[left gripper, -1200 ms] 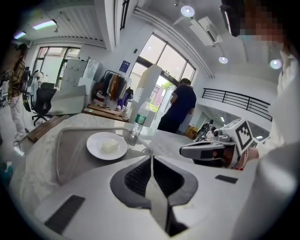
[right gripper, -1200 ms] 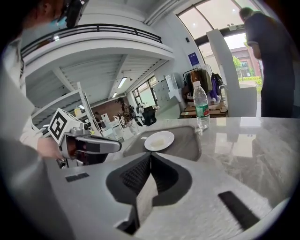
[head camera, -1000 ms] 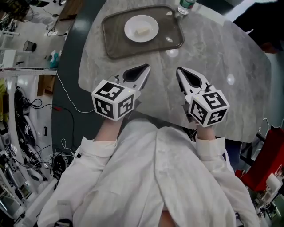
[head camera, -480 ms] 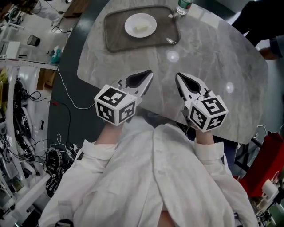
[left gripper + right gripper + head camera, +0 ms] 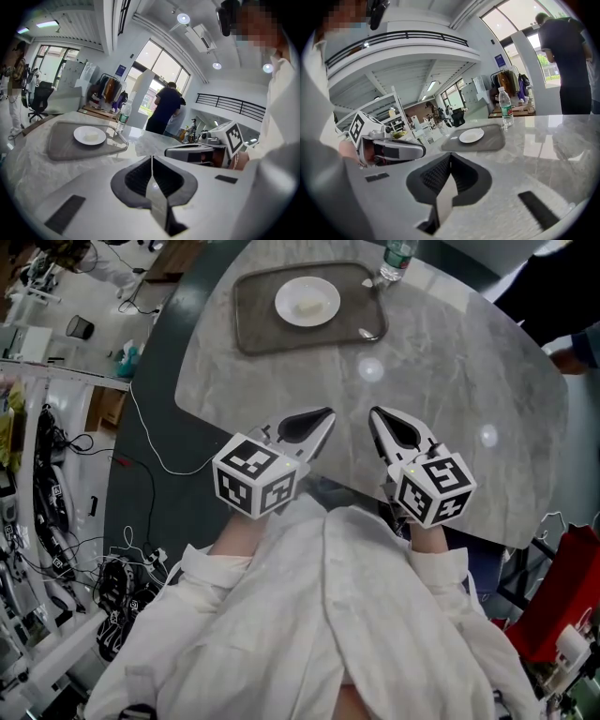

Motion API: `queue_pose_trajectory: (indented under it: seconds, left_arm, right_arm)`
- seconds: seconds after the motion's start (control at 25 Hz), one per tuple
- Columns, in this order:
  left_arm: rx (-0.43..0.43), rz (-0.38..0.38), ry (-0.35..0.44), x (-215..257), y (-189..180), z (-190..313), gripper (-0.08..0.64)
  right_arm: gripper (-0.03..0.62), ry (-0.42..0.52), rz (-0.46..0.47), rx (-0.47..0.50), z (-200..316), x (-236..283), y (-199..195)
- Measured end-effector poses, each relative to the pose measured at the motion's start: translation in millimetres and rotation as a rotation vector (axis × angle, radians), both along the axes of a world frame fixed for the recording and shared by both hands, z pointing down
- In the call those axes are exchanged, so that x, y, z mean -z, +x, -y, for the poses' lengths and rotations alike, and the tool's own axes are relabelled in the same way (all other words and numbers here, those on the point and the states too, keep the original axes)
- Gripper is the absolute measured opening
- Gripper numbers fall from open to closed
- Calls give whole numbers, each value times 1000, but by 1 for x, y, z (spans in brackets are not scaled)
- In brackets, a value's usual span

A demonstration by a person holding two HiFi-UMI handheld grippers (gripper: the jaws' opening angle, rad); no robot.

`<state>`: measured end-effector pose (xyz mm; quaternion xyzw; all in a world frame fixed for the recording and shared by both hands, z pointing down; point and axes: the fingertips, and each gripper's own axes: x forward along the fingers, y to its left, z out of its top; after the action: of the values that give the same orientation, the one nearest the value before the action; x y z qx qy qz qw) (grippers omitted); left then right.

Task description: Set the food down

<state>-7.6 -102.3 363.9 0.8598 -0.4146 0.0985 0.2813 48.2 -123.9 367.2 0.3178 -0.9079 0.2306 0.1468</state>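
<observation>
**A:** What takes up the most room?

**B:** The table (image 5: 469, 381), grey and marbled, with a curved rim. Below it in the head view is the person's white coat (image 5: 319, 615), with both sleeves reaching toward the table's near edge.

**A:** And on the table?

**B:** A dark tray (image 5: 258, 310) with rounded corners lies flat by the far left edge.

**A:** Where are the grippers?

**B:** Both are held at the near edge, side by side but apart, with their tips pointing toward the far side. The left gripper (image 5: 321, 418) is clenched. Its own view shows the pads pressed together with nothing between them. The right gripper (image 5: 378, 418) is clenched and empty in the same way. Neither one touches the tray.

**A:** What sits on the tray?

**B:** A white plate (image 5: 283, 302) rests flat in the middle of it.

**A:** Is anything standing nearby?

**B:** A clear bottle (image 5: 397, 257) with a green label stands upright at the table's far edge, just beside the tray's far right corner.

**A:** So where is the food?

**B:** The food (image 5: 307, 307) is a small pale lump lying in the centre of the plate, well apart from both grippers. I cannot tell what kind of food it is.
</observation>
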Motion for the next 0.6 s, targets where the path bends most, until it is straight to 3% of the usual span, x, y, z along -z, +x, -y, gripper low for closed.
queue_pose_trajectory:
  seconds: [0.36, 0.6]
  left_arm:
    - [-89, 12, -7, 3, 0, -16, 23]
    - [-92, -2, -2, 3, -8, -14, 23]
  right_arm:
    - [3, 19, -18, 13, -9, 7, -19]
    - [3, 34, -35, 5, -11, 8, -23]
